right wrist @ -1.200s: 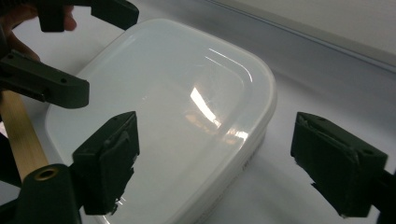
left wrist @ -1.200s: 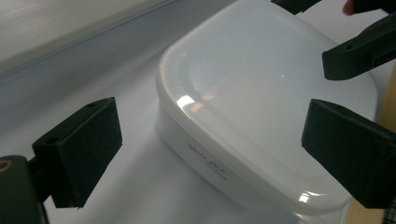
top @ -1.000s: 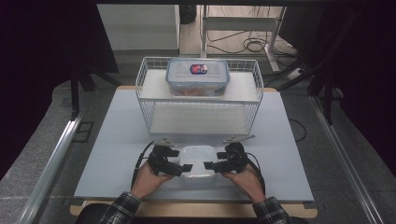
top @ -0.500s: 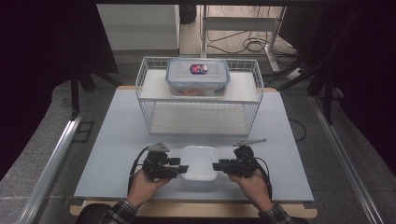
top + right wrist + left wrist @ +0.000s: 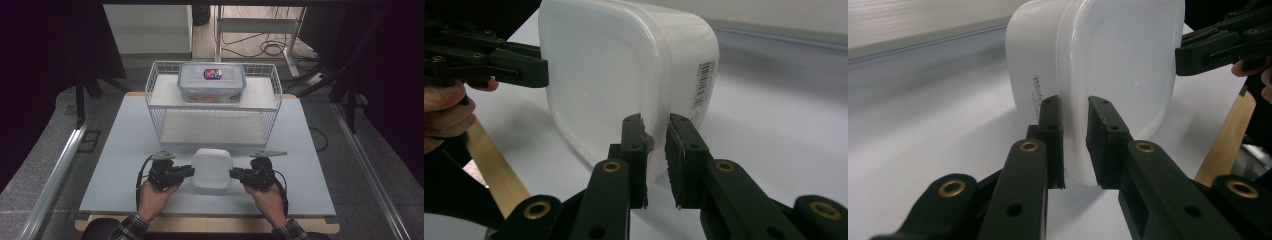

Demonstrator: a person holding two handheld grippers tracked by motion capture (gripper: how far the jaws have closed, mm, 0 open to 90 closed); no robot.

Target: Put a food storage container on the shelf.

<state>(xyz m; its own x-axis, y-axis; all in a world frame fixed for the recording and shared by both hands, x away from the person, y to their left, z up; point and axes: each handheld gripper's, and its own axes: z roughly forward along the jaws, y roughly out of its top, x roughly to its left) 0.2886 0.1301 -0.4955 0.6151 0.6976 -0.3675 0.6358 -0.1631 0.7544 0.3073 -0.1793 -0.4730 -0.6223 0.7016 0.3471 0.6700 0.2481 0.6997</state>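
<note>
A white plastic container (image 5: 212, 168) stands tipped up on edge at the front middle of the table, its flat lid face turned toward the person. My left gripper (image 5: 188, 172) holds its left rim and my right gripper (image 5: 236, 174) its right rim. In the left gripper view the jaws (image 5: 1074, 107) have just been closing and pinch the thin rim of the container (image 5: 1118, 65). The right gripper's jaws (image 5: 655, 125) have also just closed and clamp the rim of the container (image 5: 599, 75). Each view shows the other gripper across the lid.
A white wire basket (image 5: 155, 107) with a shelf stands at the back middle of the table. On it rests a clear lidded box (image 5: 211, 82) with a blue rim. The wooden front edge (image 5: 210, 225) lies just behind the hands. A metal rail (image 5: 55, 170) runs along the left.
Both grippers' jaws have closed onto the container's rim. The container lay flat between them and now stands tipped up, slightly raised and nearer the basket.
</note>
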